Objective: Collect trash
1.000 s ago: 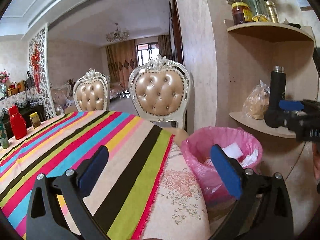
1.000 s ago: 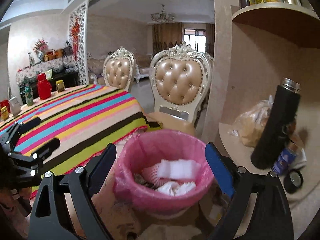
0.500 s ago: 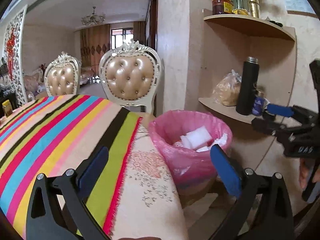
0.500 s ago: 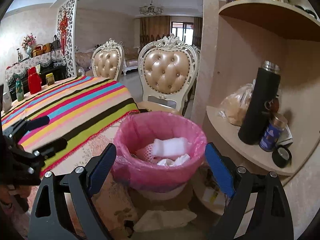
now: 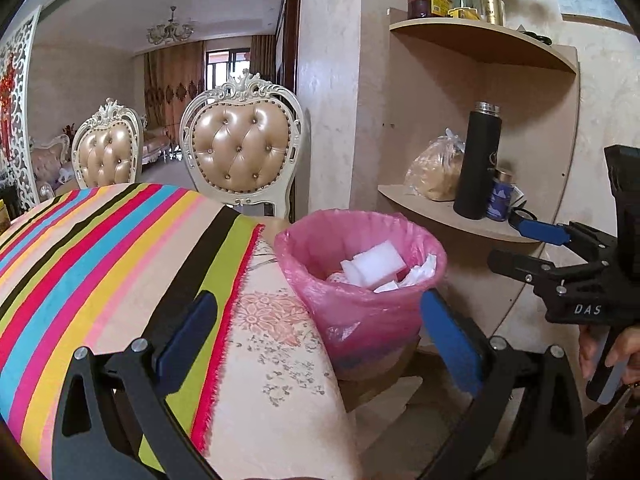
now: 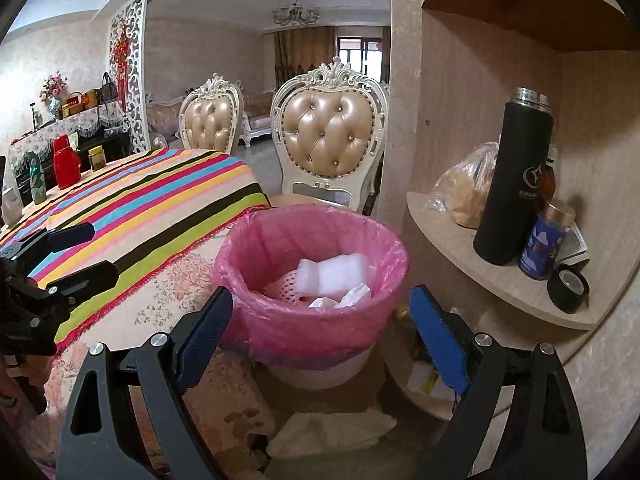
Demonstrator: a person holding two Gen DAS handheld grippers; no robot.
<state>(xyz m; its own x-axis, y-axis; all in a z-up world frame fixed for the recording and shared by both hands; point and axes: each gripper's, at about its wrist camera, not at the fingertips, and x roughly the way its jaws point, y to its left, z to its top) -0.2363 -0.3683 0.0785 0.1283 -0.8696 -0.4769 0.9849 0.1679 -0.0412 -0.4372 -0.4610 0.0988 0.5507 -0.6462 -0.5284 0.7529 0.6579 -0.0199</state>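
Hovering both grippers, left [image 5: 316, 336] and right [image 6: 320, 328], fingers spread and empty, we face the pink-lined bin [image 6: 312, 280] beside the table's corner [image 5: 280, 360], holding trash [image 6: 332, 268], so the bag is within reach.

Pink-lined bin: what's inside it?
The pink-lined bin holds a white foam block, crumpled white paper and a pink netted piece. Anything beneath them is covered.

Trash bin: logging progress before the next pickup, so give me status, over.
Left gripper open, empty. Right gripper open, empty, in front of the pink-lined trash bin. White foam block inside. Crumpled paper on floor below bin.
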